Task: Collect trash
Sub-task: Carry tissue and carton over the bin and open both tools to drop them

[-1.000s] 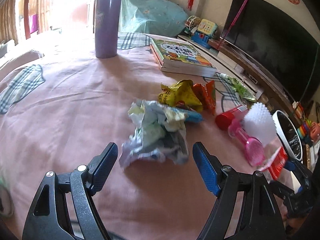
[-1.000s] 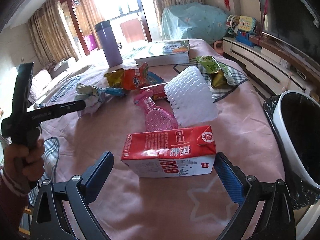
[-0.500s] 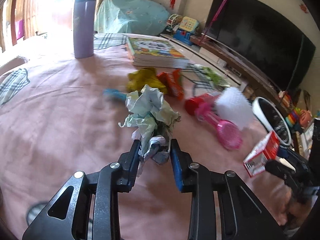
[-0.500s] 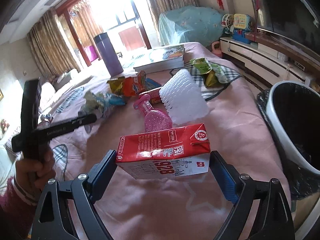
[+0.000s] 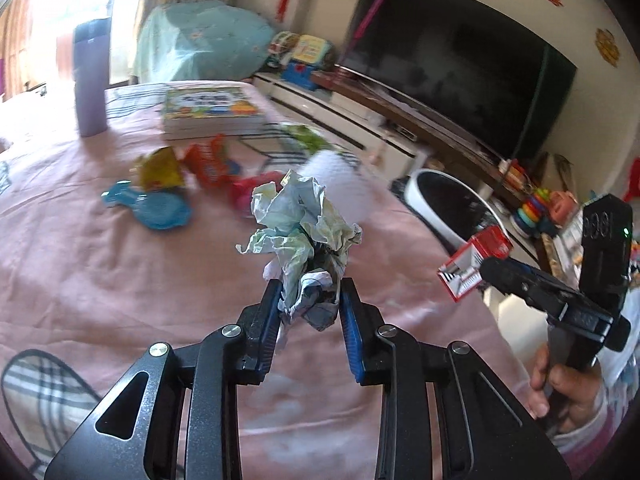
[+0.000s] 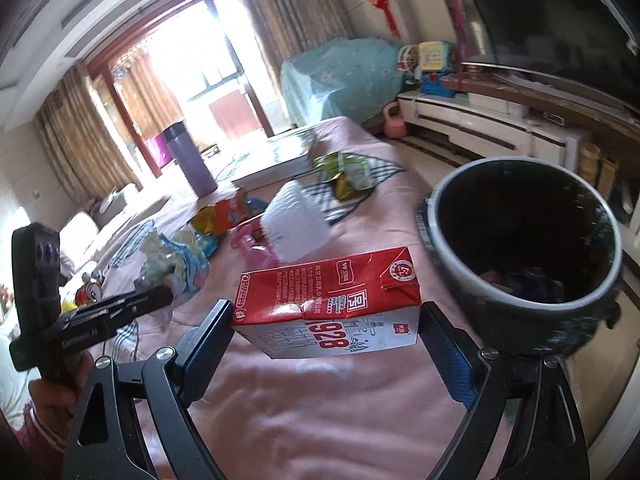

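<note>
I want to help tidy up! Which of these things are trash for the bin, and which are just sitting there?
Trash job:
- crumpled paper, in the left gripper
- red carton, in the right gripper
- snack wrappers
- bin

Just sitting there:
- purple bottle
- book
- TV
- pink brush, probably

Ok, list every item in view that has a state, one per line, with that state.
left gripper: shut on crumpled paper, held above the bedspread
right gripper: shut on red carton, lifted, tilted
trash bin: open, lined, some trash inside
purple bottle: upright, capped
book: closed, lying flat
television: off
</note>
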Action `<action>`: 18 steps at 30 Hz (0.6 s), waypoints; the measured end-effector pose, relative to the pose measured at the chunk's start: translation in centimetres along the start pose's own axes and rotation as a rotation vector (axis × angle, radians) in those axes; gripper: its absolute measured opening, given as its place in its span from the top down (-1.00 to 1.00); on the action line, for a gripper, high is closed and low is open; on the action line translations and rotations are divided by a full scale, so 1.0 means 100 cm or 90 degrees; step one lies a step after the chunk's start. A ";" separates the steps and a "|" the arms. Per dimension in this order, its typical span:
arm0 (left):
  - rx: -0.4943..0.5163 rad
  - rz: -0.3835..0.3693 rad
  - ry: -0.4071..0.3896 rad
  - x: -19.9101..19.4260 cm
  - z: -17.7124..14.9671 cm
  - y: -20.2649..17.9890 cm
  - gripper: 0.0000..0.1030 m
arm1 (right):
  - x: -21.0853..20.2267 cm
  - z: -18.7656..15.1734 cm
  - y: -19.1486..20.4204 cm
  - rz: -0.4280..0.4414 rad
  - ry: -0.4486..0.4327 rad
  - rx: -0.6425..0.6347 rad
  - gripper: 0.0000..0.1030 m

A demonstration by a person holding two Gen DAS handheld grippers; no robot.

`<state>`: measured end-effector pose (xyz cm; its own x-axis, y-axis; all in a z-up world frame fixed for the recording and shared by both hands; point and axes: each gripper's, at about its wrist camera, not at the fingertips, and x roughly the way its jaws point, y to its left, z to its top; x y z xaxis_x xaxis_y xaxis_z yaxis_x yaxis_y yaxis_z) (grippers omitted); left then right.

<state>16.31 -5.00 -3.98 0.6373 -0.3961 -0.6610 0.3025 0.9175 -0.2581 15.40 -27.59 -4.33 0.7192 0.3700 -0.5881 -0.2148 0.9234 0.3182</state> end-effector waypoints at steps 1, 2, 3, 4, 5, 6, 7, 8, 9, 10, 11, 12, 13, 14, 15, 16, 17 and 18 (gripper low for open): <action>0.007 -0.005 0.001 0.001 0.000 -0.007 0.47 | -0.003 0.000 -0.004 -0.002 -0.003 0.005 -0.79; 0.013 -0.009 0.001 0.001 0.000 -0.013 0.47 | -0.006 0.001 -0.007 -0.004 -0.005 0.009 -0.79; 0.018 -0.014 0.003 0.002 0.001 -0.018 0.47 | -0.010 0.001 -0.011 -0.009 -0.010 0.012 -0.79; 0.023 -0.020 0.004 0.003 0.001 -0.024 0.47 | -0.013 0.001 -0.014 -0.012 -0.013 0.014 -0.79; 0.029 -0.025 0.005 0.004 0.000 -0.031 0.47 | -0.017 0.001 -0.018 -0.016 -0.017 0.016 -0.79; 0.036 -0.029 0.005 0.005 0.001 -0.037 0.47 | -0.020 0.001 -0.022 -0.021 -0.021 0.020 -0.79; 0.041 -0.032 0.004 0.006 0.002 -0.041 0.47 | -0.024 0.001 -0.026 -0.026 -0.025 0.024 -0.79; 0.045 -0.035 0.004 0.007 0.003 -0.046 0.47 | -0.027 0.002 -0.030 -0.030 -0.028 0.028 -0.79; 0.048 -0.040 0.006 0.009 0.004 -0.050 0.47 | -0.029 0.002 -0.033 -0.033 -0.031 0.030 -0.79; 0.050 -0.044 0.007 0.011 0.005 -0.054 0.47 | -0.031 0.002 -0.036 -0.036 -0.034 0.034 -0.79; 0.055 -0.047 0.007 0.013 0.006 -0.059 0.47 | -0.034 0.002 -0.040 -0.040 -0.036 0.038 -0.79; 0.059 -0.049 0.008 0.014 0.007 -0.063 0.47 | -0.037 0.002 -0.045 -0.043 -0.038 0.042 -0.79; 0.065 -0.054 0.009 0.016 0.008 -0.068 0.47 | -0.039 0.003 -0.050 -0.047 -0.042 0.046 -0.79; 0.070 -0.057 0.010 0.018 0.009 -0.073 0.47 | -0.041 0.004 -0.053 -0.051 -0.044 0.049 -0.79; 0.078 -0.060 0.011 0.020 0.010 -0.078 0.47 | -0.043 0.005 -0.055 -0.054 -0.047 0.050 -0.79; 0.084 -0.062 0.012 0.022 0.011 -0.083 0.47 | -0.044 0.006 -0.058 -0.058 -0.049 0.052 -0.79; 0.088 -0.064 0.013 0.024 0.012 -0.087 0.47 | -0.047 0.008 -0.062 -0.062 -0.053 0.054 -0.79; 0.093 -0.068 0.016 0.027 0.013 -0.092 0.47 | -0.048 0.010 -0.066 -0.064 -0.056 0.056 -0.79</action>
<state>16.13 -14.53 -2.45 0.5783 -0.4883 -0.6536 0.4687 0.8545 -0.2237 14.01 -35.52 -2.87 0.7900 0.2617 -0.5544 -0.0824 0.9414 0.3270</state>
